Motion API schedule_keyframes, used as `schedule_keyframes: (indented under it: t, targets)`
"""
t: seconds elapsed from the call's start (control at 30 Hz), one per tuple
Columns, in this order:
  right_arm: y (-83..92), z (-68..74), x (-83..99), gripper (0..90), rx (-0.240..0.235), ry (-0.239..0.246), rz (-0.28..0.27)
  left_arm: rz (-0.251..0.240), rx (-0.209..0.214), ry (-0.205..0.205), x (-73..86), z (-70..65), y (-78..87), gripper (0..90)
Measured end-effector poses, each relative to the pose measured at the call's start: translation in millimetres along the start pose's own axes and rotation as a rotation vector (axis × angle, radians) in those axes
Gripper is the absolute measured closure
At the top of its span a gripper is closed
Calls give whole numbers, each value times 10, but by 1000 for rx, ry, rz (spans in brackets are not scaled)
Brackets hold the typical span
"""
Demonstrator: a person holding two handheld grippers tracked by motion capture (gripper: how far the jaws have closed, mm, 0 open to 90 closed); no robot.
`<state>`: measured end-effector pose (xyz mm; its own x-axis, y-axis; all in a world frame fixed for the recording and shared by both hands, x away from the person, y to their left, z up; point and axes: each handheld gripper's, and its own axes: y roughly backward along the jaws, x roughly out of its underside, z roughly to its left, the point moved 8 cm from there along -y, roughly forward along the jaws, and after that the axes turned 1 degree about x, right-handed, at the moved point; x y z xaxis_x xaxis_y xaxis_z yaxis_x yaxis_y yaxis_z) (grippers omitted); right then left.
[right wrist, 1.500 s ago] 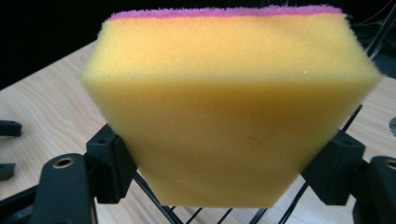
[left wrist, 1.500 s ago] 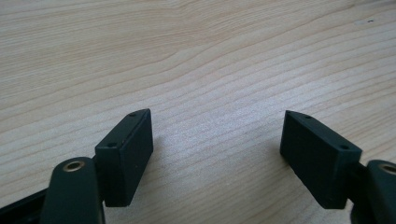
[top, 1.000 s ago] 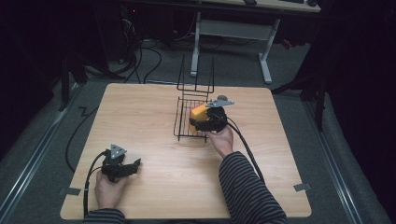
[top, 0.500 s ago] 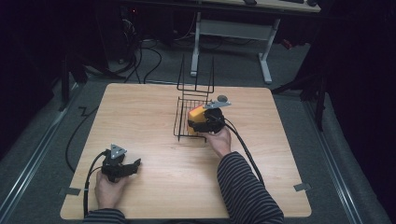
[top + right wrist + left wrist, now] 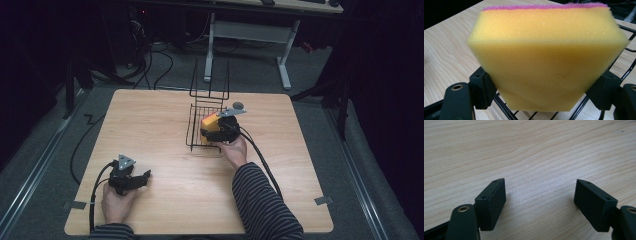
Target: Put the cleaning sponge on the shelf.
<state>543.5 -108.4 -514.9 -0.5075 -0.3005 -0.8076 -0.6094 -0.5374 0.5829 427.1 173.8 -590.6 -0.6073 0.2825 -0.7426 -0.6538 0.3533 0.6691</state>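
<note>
A yellow sponge [image 5: 549, 62] with a pink scouring top [image 5: 210, 120] is squeezed between the jaws of my right gripper [image 5: 212, 131], which is shut on it. The sponge hangs just over the black wire rack [image 5: 198, 131] at the table's middle; rack wires [image 5: 506, 112] run right below it. My left gripper [image 5: 142, 177] rests low on the wooden table [image 5: 160, 115] near the front left, jaws wide apart with bare wood between its fingers [image 5: 491, 202].
The rack's tall back wires [image 5: 210, 80] rise behind its basket. A cable [image 5: 262, 160] trails from the right gripper along the striped sleeve [image 5: 260, 200]. Desk legs [image 5: 285, 65] and floor cables [image 5: 150, 55] lie beyond the table's far edge.
My right gripper has carried the sponge slightly left and lower over the rack. The left gripper has stayed put.
</note>
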Motion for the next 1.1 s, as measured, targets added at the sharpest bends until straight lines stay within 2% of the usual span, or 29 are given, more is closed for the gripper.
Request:
schedule_keyframes:
  t: [0.13,1.1]
  targets:
    - [0,2,1,220,7,12,0,0,0,0,0,0,0,260]
    - [-2,-6,23,110,-7,8,9,0,0,0,0,0,0,260]
